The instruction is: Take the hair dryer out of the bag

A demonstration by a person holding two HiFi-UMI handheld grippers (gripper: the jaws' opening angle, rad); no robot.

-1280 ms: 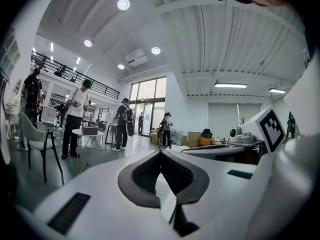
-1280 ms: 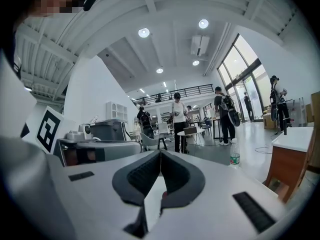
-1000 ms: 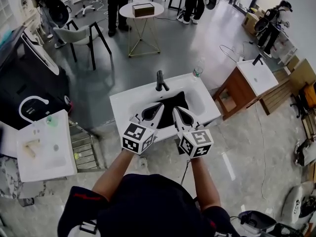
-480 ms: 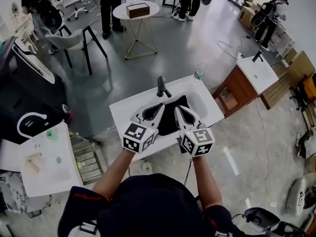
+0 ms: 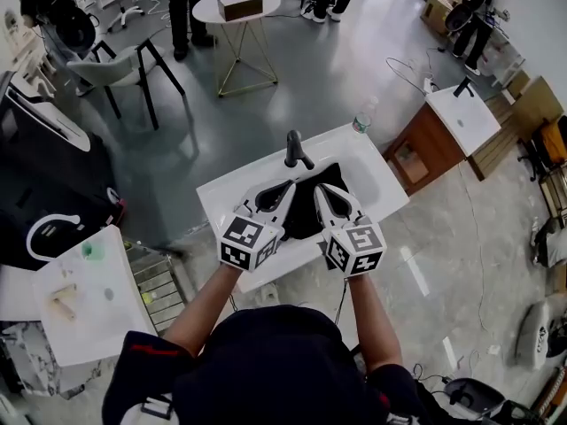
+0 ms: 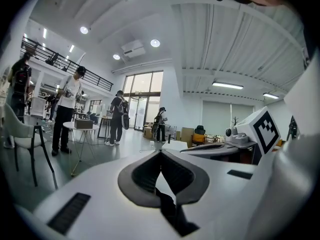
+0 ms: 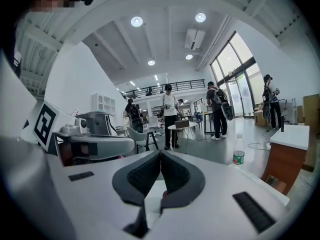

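Left gripper [image 5: 283, 189] and right gripper [image 5: 322, 191] are both pinched together, empty, side by side over the black bag [image 5: 304, 211] in the sink [image 5: 221, 195].

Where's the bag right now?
In the head view's centre, the black bag lies in the white sink, just below the faucet, partly under the left gripper and right gripper.

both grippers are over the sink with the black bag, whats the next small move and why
Probably lower both grippers toward the black bag in the sink and open the fingers. The left gripper and right gripper are both shut on nothing, held over the bag, and no hair dryer shows yet.
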